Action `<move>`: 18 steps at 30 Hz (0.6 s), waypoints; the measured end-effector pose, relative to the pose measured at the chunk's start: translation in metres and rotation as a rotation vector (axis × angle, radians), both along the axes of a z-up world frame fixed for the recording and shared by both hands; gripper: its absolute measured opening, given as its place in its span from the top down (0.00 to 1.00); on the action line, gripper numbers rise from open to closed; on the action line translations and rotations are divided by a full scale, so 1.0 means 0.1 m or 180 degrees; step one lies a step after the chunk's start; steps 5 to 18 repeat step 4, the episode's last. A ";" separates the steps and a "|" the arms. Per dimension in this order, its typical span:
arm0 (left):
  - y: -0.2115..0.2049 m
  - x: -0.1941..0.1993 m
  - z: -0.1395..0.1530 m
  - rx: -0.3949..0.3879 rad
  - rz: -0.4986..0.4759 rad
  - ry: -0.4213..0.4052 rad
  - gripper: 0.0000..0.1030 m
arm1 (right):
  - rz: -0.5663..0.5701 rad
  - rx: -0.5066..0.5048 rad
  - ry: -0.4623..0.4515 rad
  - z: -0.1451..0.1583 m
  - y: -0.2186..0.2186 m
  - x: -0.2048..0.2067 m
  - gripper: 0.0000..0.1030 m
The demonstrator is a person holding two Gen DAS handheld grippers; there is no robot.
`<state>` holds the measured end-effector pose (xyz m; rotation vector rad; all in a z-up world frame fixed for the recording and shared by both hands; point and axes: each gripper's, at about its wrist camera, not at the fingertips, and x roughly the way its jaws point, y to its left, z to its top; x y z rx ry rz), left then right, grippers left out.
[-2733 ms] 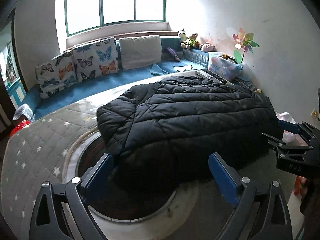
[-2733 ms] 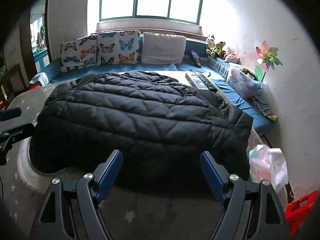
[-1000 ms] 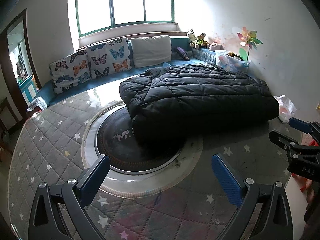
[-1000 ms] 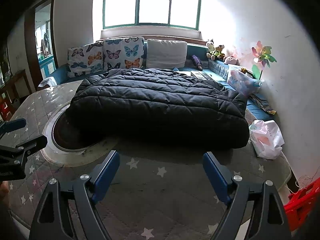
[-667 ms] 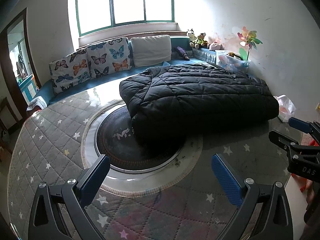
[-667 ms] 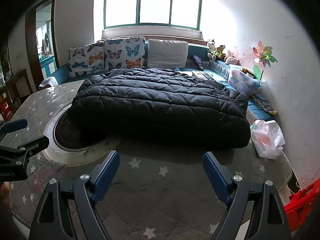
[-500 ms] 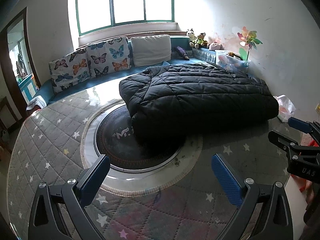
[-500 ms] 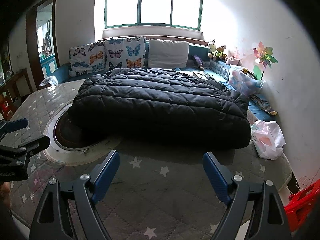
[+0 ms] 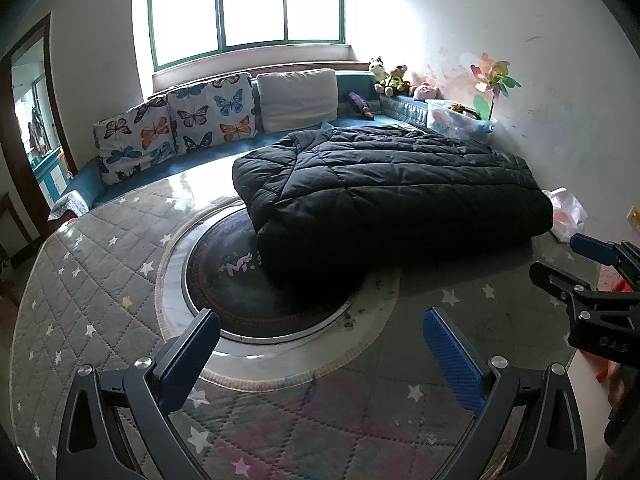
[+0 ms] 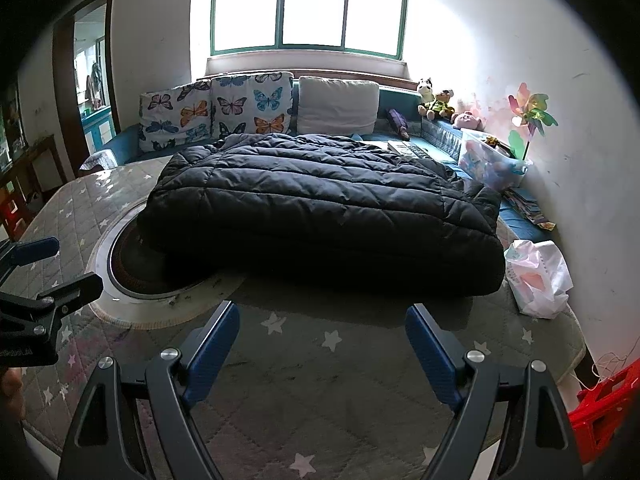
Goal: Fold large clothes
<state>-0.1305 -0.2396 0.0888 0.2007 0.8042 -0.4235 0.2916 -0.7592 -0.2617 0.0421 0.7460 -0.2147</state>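
A black quilted puffer jacket (image 9: 384, 188) lies folded in a thick rectangle on the round table (image 9: 100, 280), partly over its dark turntable (image 9: 240, 280). It also shows in the right wrist view (image 10: 320, 208). My left gripper (image 9: 320, 344) is open and empty, held back over the table's near side, apart from the jacket. My right gripper (image 10: 322, 340) is open and empty, also short of the jacket's near edge. Each gripper shows at the edge of the other's view, the right gripper (image 9: 592, 280) and the left gripper (image 10: 36, 280).
The table has a grey star-patterned quilted cover (image 10: 320, 360). A blue sofa with butterfly cushions (image 9: 180, 128) and a white cushion (image 9: 298, 98) runs behind. A white plastic bag (image 10: 538, 276) sits at the table's right edge. A clear toy box (image 10: 492, 164) and red crate (image 10: 604, 404) stand by the wall.
Both grippers have pulled back from the jacket since 2.7 s ago, so it looks smaller and farther. Over the last second the views have hardly shifted. The jacket lies still.
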 end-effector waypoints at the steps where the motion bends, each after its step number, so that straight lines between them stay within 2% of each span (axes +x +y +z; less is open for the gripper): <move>1: 0.00 -0.01 0.00 -0.0004 -0.0006 -0.0012 0.00 | 0.0001 -0.0003 0.0001 0.00 0.00 0.00 0.10; 18: -0.01 -0.01 0.00 0.0003 -0.0014 -0.0017 0.00 | 0.0000 0.0005 -0.0007 0.00 0.01 0.00 0.10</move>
